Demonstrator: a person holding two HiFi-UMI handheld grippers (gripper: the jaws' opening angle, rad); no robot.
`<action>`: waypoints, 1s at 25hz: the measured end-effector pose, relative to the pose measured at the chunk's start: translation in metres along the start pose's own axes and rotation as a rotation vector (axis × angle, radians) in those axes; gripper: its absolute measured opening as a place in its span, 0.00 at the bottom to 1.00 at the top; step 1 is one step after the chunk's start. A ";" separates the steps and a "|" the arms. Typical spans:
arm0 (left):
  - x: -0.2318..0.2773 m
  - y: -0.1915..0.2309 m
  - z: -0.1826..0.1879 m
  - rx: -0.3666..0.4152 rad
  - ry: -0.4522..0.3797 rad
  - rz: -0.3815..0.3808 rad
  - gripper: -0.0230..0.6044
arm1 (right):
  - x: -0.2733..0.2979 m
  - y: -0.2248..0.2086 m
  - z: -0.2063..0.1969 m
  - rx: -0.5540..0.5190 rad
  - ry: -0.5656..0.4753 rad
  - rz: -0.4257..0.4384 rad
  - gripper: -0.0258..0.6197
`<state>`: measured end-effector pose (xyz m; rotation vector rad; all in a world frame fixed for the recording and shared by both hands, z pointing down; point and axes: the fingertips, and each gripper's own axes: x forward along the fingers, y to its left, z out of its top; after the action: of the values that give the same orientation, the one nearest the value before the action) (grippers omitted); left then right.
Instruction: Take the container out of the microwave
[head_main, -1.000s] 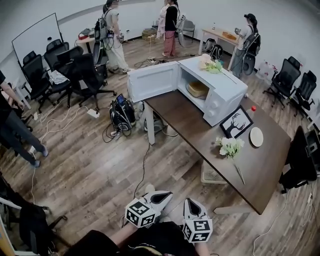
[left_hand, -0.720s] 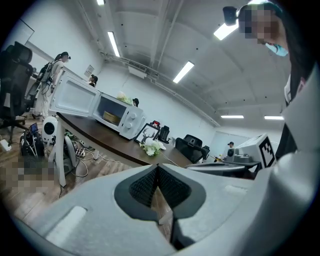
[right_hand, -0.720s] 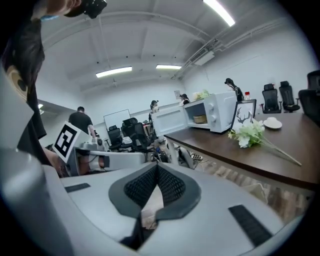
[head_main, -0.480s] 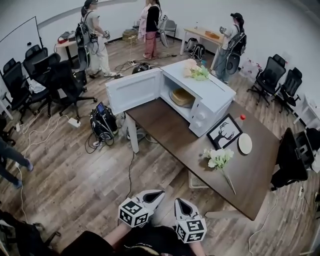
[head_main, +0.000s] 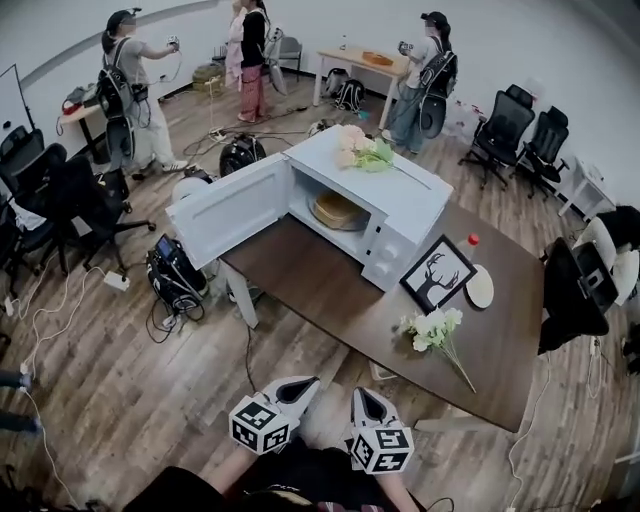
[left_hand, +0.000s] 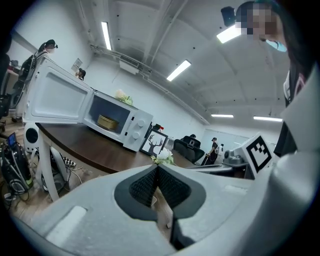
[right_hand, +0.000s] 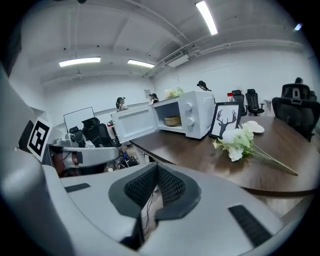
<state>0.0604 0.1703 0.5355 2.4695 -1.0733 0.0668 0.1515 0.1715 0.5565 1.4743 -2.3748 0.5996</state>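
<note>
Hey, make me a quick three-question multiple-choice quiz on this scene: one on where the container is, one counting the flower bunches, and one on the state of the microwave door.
1. Where is the container?
A) on the table
B) on top of the microwave
C) inside the microwave

2. How many flower bunches show?
A) none
B) two
C) five

3. The microwave door is:
A) swung open
B) shut
C) taken off

Answers:
1 C: the container sits in the open cavity.
2 B: one bunch lies on top of the microwave and another lies on the table.
3 A: the door stands out to the side, attached at its hinge.
</note>
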 end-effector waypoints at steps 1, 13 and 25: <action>0.001 0.009 0.004 0.004 0.003 -0.008 0.05 | 0.008 0.004 0.005 0.004 -0.010 0.001 0.05; 0.007 0.074 0.029 -0.012 0.014 -0.020 0.05 | 0.072 0.041 0.005 0.007 0.107 0.058 0.05; 0.044 0.146 0.056 -0.042 0.023 0.095 0.05 | 0.164 0.023 0.055 -0.103 0.140 0.143 0.07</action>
<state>-0.0194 0.0291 0.5499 2.3746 -1.1700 0.1009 0.0581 0.0257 0.5765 1.1877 -2.3767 0.5844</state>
